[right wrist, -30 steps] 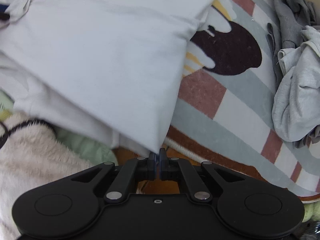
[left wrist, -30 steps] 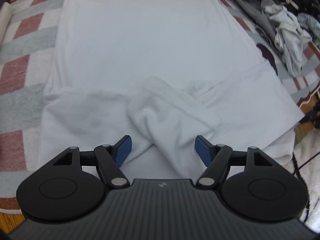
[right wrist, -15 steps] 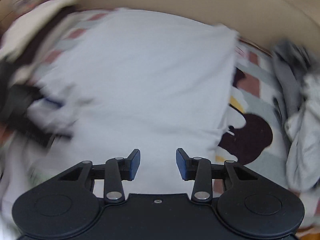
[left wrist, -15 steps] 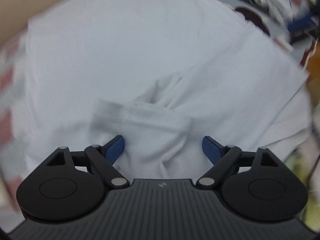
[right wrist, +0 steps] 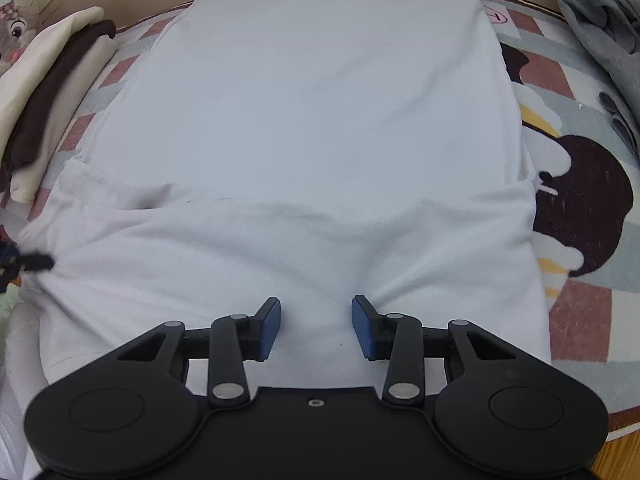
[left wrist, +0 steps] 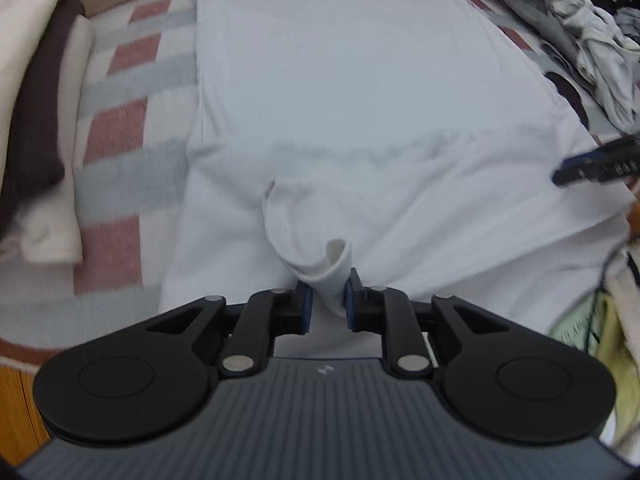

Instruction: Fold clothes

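Note:
A white garment (left wrist: 340,100) lies spread flat on a checked blanket, with its near part folded over. My left gripper (left wrist: 327,306) is at the garment's near edge. Its jaws are closing, and a bunched, raised fold of white cloth (left wrist: 320,256) sits pinched between the blue pads. In the right wrist view the same garment (right wrist: 312,120) fills the middle. My right gripper (right wrist: 316,328) hovers open over its near folded band with nothing between the fingers. Each gripper shows at the edge of the other's view: the right gripper (left wrist: 596,164) and the left gripper (right wrist: 24,262).
A heap of grey clothes (left wrist: 592,40) lies at the far right, seen also as grey clothes (right wrist: 600,28). Folded cream and dark brown garments (left wrist: 36,120) are stacked at the left. The checked blanket (right wrist: 584,200) carries a dark brown figure. A wooden edge (left wrist: 16,400) shows at bottom left.
The left jaws went from wide open to pinched on a raised fold. The right gripper let go of the garment's corner, opened, and swung over the garment's near band.

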A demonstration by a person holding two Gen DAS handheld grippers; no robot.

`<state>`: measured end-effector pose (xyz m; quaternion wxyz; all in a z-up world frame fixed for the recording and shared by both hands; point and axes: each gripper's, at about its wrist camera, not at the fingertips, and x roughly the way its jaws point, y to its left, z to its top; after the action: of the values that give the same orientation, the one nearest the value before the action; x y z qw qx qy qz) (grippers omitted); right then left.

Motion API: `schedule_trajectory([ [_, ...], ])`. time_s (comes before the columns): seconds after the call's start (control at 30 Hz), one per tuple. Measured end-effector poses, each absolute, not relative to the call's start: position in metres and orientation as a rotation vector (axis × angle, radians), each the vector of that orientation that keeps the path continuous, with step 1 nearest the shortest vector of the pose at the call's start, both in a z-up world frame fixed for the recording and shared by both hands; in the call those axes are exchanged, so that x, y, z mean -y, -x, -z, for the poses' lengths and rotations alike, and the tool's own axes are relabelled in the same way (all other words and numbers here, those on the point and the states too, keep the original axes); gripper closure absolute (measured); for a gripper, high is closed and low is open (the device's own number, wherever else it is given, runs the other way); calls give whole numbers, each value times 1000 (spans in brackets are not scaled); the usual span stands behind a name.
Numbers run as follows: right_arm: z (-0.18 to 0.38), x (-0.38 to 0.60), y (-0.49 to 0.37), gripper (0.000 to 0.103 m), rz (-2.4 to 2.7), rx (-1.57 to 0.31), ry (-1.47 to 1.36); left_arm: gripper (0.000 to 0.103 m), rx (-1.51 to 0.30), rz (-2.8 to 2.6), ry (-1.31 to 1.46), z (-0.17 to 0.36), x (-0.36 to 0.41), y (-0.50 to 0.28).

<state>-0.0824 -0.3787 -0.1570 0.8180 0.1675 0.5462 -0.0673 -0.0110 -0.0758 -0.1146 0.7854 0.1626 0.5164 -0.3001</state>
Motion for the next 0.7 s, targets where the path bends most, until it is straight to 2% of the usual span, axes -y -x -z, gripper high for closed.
schedule_trajectory([
  [0.07,155,379,82,59,141,-1162,-365,76,-1118,640,-402,114,74,17],
  [0.2,149,387,84,60,147,-1171,-372,76,-1096,548,-495,103,57,12],
  [0.3,116,399,98,61,239,-1023,-315,75,-1042,619,-388,82,47,-9],
  [0.33,101,404,102,61,236,-944,-273,67,-1018,674,-359,75,50,-16],
  [0.37,91,411,101,61,193,-908,-237,55,-995,740,-355,73,60,-23],
  [0.4,82,417,100,60,149,-873,-200,52,-972,808,-354,72,71,-30],
  [0.53,83,428,77,57,24,-877,-232,52,-957,858,-461,87,100,-64],
  [0.6,93,414,62,59,-76,-888,-277,52,-970,884,-490,94,106,-79],
  [0.7,107,375,37,58,-153,-939,-130,51,-1014,963,-512,104,104,-93],
])
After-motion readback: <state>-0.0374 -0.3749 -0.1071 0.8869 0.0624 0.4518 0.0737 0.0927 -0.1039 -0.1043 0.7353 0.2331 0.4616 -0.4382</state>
